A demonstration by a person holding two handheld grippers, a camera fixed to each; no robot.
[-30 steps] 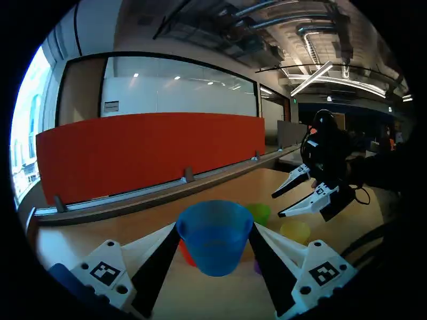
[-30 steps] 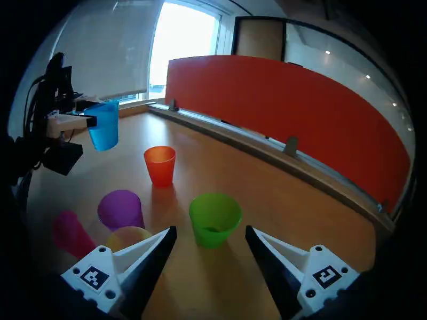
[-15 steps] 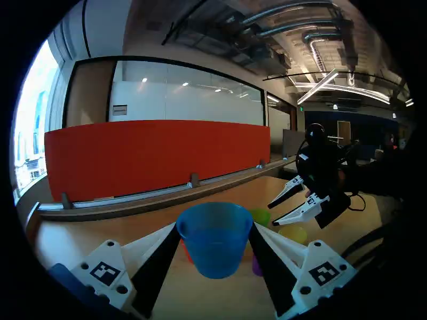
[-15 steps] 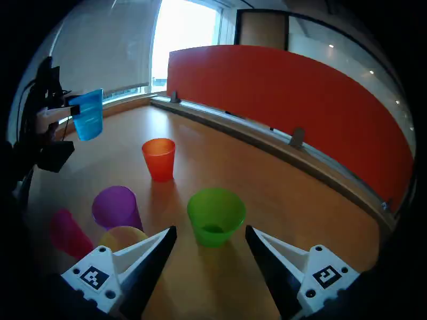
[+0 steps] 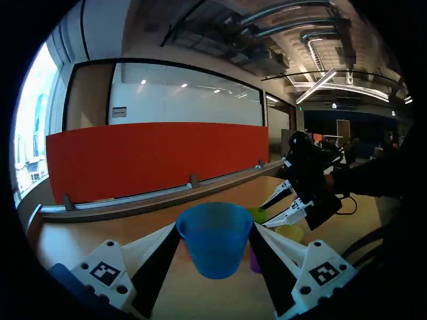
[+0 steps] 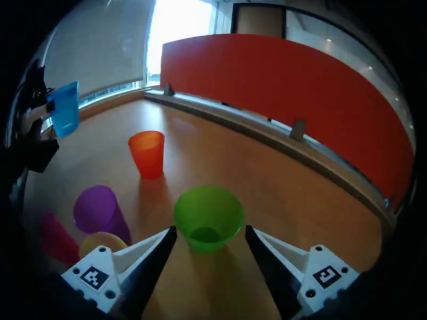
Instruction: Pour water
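Blue cup (image 5: 214, 240) sits centre-low, pinched by my left gripper (image 5: 213, 230). Right gripper (image 6: 208, 232) gapes wide, green cup (image 6: 208, 213) between its fingers, lower centre. Wooden table (image 6: 267, 176) runs open to the red partition (image 6: 299, 90), upper right.

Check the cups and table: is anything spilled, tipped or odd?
Nothing stands out. The left gripper holds the blue plastic cup level; the green plastic cup and orange plastic cup stand upright on the dry wooden table.
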